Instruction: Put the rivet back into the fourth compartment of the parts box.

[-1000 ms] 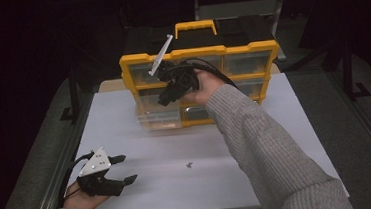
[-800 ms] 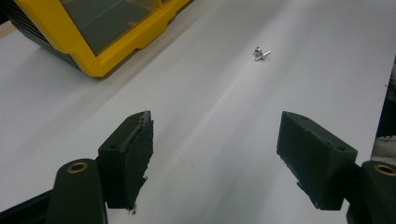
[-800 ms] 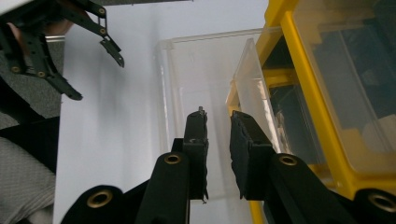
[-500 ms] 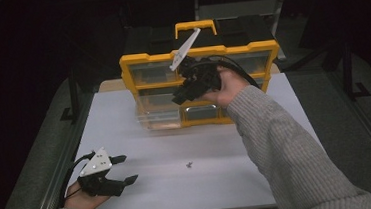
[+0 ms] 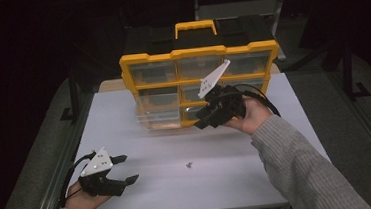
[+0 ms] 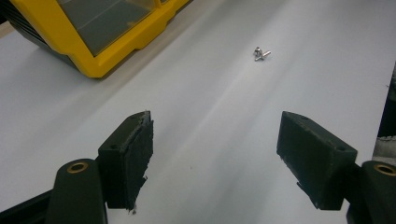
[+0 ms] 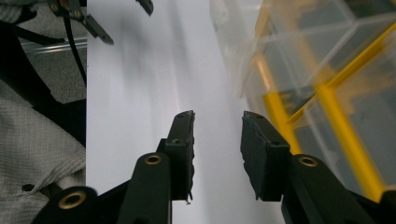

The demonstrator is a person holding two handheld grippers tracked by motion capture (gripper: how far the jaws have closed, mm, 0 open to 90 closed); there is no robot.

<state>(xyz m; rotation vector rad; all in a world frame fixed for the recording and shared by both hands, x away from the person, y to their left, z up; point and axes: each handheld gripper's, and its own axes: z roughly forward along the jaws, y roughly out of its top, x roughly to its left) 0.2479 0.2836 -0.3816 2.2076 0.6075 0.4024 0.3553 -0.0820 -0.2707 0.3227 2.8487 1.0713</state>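
- Centrally, yellow plastic organizer [image 5: 199, 86], clear-lidded compartments, upright on matte white surface [image 5: 239, 180].
- Right hand-held gripper [image 5: 205, 119] at its lower edge; jaws just opening, empty.
- Left hand-held gripper [image 5: 123, 169], lower left: wide, empty.

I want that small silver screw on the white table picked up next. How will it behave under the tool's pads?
The small silver screw looks tiny against the wide black pads, so it may slip out. Lying flat on the smooth white table, it will probably skid or roll in an arc if nudged. Being metal, it should not bend.
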